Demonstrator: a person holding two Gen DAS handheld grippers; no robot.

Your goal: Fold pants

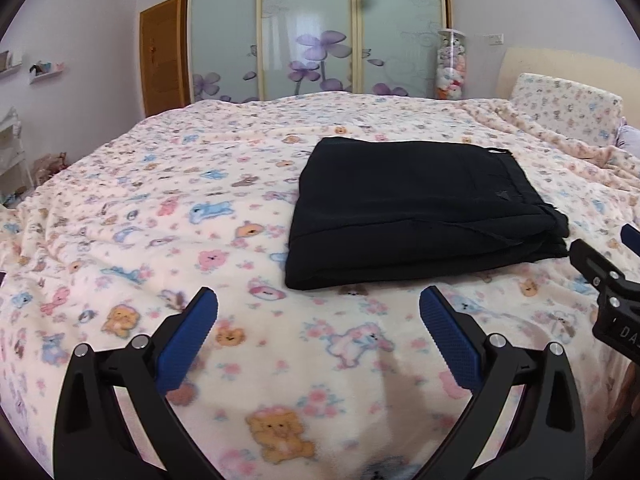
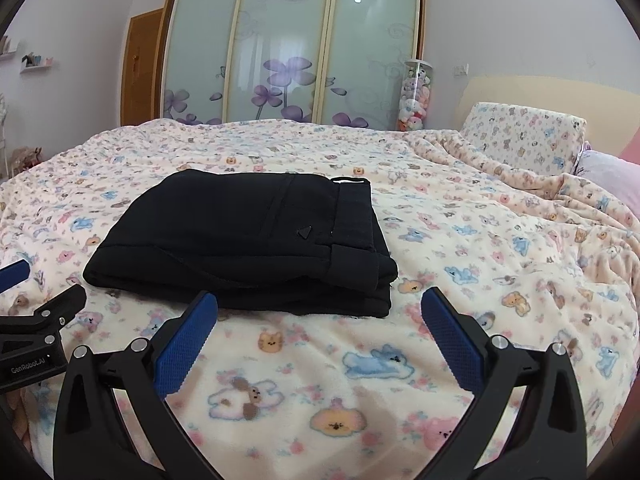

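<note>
The black pants [image 1: 412, 208] lie folded into a thick rectangular stack on the bed; they also show in the right wrist view [image 2: 248, 240], waistband to the right. My left gripper [image 1: 318, 304] is open and empty, held just in front of the stack's near left corner. My right gripper [image 2: 320, 304] is open and empty, just in front of the stack's near right corner. Neither touches the pants. The right gripper shows at the left wrist view's right edge [image 1: 600, 256]; the left gripper shows at the right wrist view's left edge [image 2: 36, 284].
A cream blanket with a cartoon animal print [image 1: 200, 240] covers the bed. A matching pillow [image 2: 524, 140] and a headboard stand at the right. Sliding wardrobe doors [image 2: 288, 52] and a clear tube of plush toys [image 2: 416, 96] stand behind the bed.
</note>
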